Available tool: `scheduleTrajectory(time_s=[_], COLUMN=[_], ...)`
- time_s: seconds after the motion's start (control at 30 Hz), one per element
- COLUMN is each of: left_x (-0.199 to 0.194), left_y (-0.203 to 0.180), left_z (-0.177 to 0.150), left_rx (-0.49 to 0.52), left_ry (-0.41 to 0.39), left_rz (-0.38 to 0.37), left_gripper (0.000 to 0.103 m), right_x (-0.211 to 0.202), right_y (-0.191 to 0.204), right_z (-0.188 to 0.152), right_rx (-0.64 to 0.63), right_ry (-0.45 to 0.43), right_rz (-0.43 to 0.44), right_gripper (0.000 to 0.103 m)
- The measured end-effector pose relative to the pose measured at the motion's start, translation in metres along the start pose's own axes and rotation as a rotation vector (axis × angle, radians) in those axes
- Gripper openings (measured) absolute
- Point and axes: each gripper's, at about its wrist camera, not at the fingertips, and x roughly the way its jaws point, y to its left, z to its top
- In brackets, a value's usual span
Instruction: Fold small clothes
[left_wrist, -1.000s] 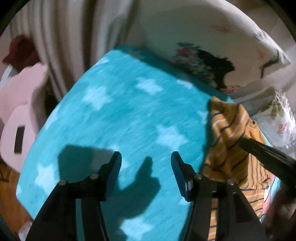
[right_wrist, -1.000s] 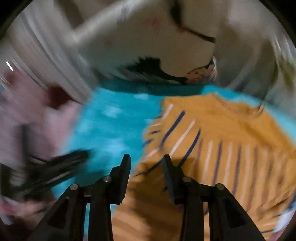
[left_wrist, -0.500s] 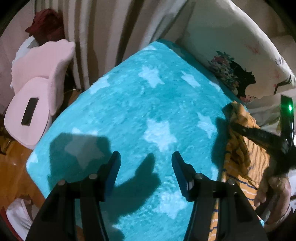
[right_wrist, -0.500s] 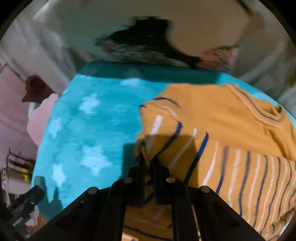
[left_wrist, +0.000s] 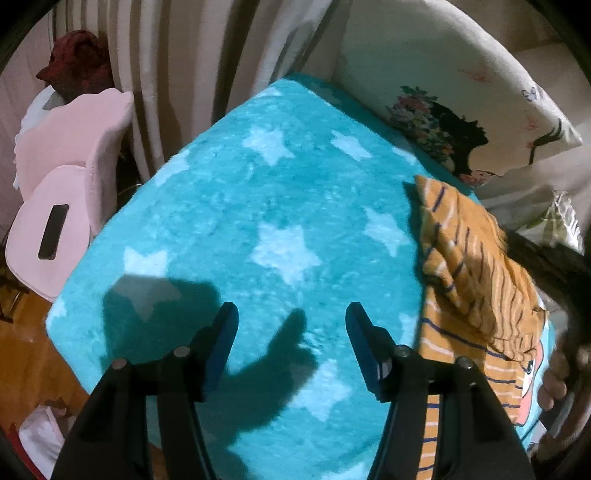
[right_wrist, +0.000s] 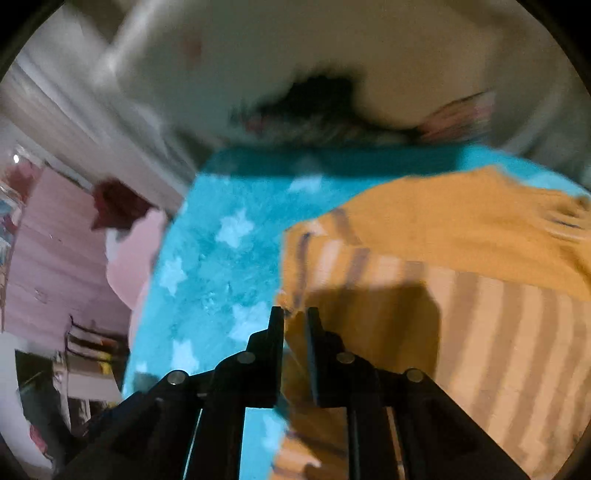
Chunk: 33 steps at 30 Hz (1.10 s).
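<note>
An orange striped shirt (left_wrist: 469, 266) lies at the right of a teal star-patterned blanket (left_wrist: 258, 206). My left gripper (left_wrist: 291, 343) is open and empty above the bare blanket, left of the shirt. My right gripper (right_wrist: 295, 317) is shut on the left edge of the shirt (right_wrist: 424, 266) and holds that edge up off the blanket (right_wrist: 221, 258). In the left wrist view the lifted fold stands up along the shirt's left side, with the right gripper's dark arm (left_wrist: 546, 262) behind it. The right wrist view is blurred.
A large printed pillow (left_wrist: 443, 96) lies at the head of the bed. Curtains (left_wrist: 192, 74) hang behind. A pink chair (left_wrist: 62, 206) with a dark phone on its seat stands left of the bed, over a wooden floor (left_wrist: 22, 350).
My right gripper closed on the shirt's left edge and has lifted and pulled it. My left gripper stayed open and drew back a little over the blanket.
</note>
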Motion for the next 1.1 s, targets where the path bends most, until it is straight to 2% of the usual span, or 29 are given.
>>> scheduleTrajectory(time_s=[0.03,0.07,0.13,0.2,0.23,0.27,0.37,0.43,0.47,0.5,0.6,0.67,0.73,0.77,0.8,0.87,0.93,0.97,1.03,1.1], left_x=[-0.003,-0.004,-0.009,-0.012,-0.014,-0.014,-0.018,-0.024,-0.026,-0.028,-0.035,-0.036,-0.035,-0.034,-0.032,-0.028,-0.02,-0.016,-0.006,0.008], left_y=[-0.002,-0.003,-0.008,-0.012,-0.017,-0.019,-0.031,-0.042,-0.047,-0.05,-0.059,-0.062,-0.065,-0.068,-0.071,-0.076,-0.081,-0.083,-0.088,-0.094], left_z=[-0.002,-0.003,-0.008,-0.013,-0.018,-0.021,-0.033,-0.042,-0.046,-0.05,-0.063,-0.071,-0.08,-0.085,-0.09,-0.1,-0.111,-0.115,-0.125,-0.135], left_rx=[-0.006,-0.01,-0.019,-0.02,-0.02,-0.02,-0.015,0.008,0.015,0.019,0.012,0.006,0.005,0.011,0.018,0.036,0.061,0.073,0.092,0.116], left_ry=[-0.005,-0.008,-0.021,-0.031,-0.035,-0.033,-0.035,-0.058,-0.064,-0.068,-0.076,-0.073,-0.072,-0.067,-0.062,-0.048,-0.029,-0.017,0.003,0.033], left_rz=[-0.003,-0.002,0.004,0.017,0.03,0.036,0.037,0.028,0.03,0.035,0.047,0.054,0.074,0.087,0.093,0.102,0.106,0.108,0.099,0.091], left_gripper=[0.06,0.06,0.061,0.063,0.063,0.064,0.064,0.064,0.064,0.064,0.064,0.064,0.064,0.064,0.064,0.064,0.066,0.066,0.066,0.066], right_x=[-0.016,-0.046,-0.085,-0.1,-0.106,-0.109,-0.107,-0.097,-0.089,-0.087,-0.104,-0.115,-0.128,-0.128,-0.128,-0.136,-0.157,-0.164,-0.176,-0.176], right_y=[-0.011,-0.038,-0.085,-0.128,-0.156,-0.178,-0.219,-0.231,-0.231,-0.231,-0.228,-0.225,-0.234,-0.242,-0.249,-0.253,-0.244,-0.237,-0.222,-0.213], right_z=[-0.004,-0.012,-0.026,-0.036,-0.042,-0.047,-0.054,-0.054,-0.053,-0.053,-0.055,-0.055,-0.055,-0.057,-0.057,-0.061,-0.071,-0.078,-0.098,-0.126], right_rx=[0.016,0.054,0.09,0.128,0.177,0.226,0.303,0.345,0.362,0.363,0.34,0.329,0.33,0.338,0.35,0.377,0.35,0.324,0.244,0.17], right_ry=[-0.027,-0.088,-0.165,-0.163,-0.15,-0.141,-0.109,-0.098,-0.098,-0.096,-0.119,-0.127,-0.117,-0.099,-0.08,-0.089,-0.13,-0.135,-0.116,-0.043], right_rz=[-0.016,-0.079,-0.284,-0.466,-0.521,-0.528,-0.521,-0.417,-0.347,-0.323,-0.289,-0.333,-0.419,-0.452,-0.45,-0.343,-0.277,-0.262,-0.214,-0.15], right_gripper=[0.028,0.037,0.041,0.041,0.041,0.041,0.041,0.04,0.028,0.006,0.005,0.005,0.005,0.006,0.007,0.009,0.026,0.041,0.045,0.045])
